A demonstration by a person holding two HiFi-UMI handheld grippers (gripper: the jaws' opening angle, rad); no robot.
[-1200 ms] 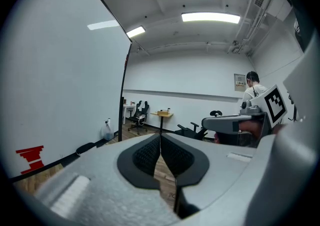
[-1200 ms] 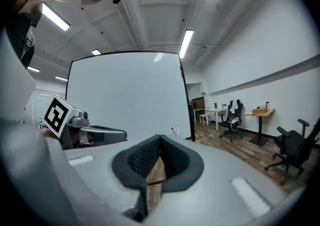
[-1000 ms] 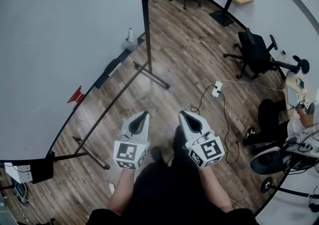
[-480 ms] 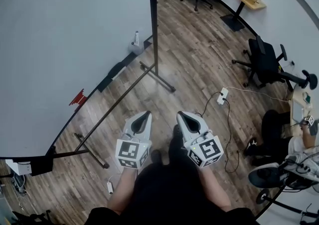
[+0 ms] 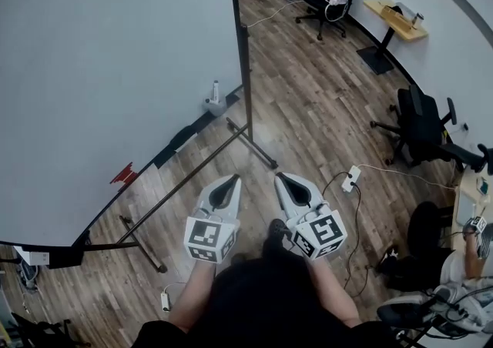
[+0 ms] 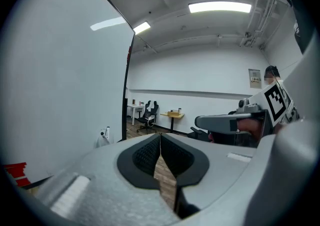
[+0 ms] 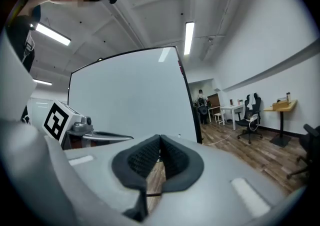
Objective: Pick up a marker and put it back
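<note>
A large whiteboard (image 5: 115, 69) on a wheeled stand fills the left of the head view. Along its lower ledge sit a small red thing (image 5: 123, 175), a black eraser-like block (image 5: 183, 137) and a white spray bottle (image 5: 215, 95). I cannot make out a marker for certain. My left gripper (image 5: 233, 179) and right gripper (image 5: 280, 178) hang side by side over the wooden floor, short of the board's stand. Both are shut with nothing held. The left gripper view shows its pads (image 6: 150, 152) pressed together, and the right gripper view shows the same (image 7: 172, 157).
The stand's black foot bars (image 5: 250, 138) cross the floor just ahead of the grippers. A white power strip (image 5: 353, 179) with cables lies to the right. Office chairs (image 5: 424, 127) and a wooden desk (image 5: 397, 15) stand beyond, and a seated person (image 5: 470, 262) is at the right edge.
The view has moved forward toward the whiteboard, which now looms larger. Both grippers stay shut and side by side, slightly higher in the frame.
</note>
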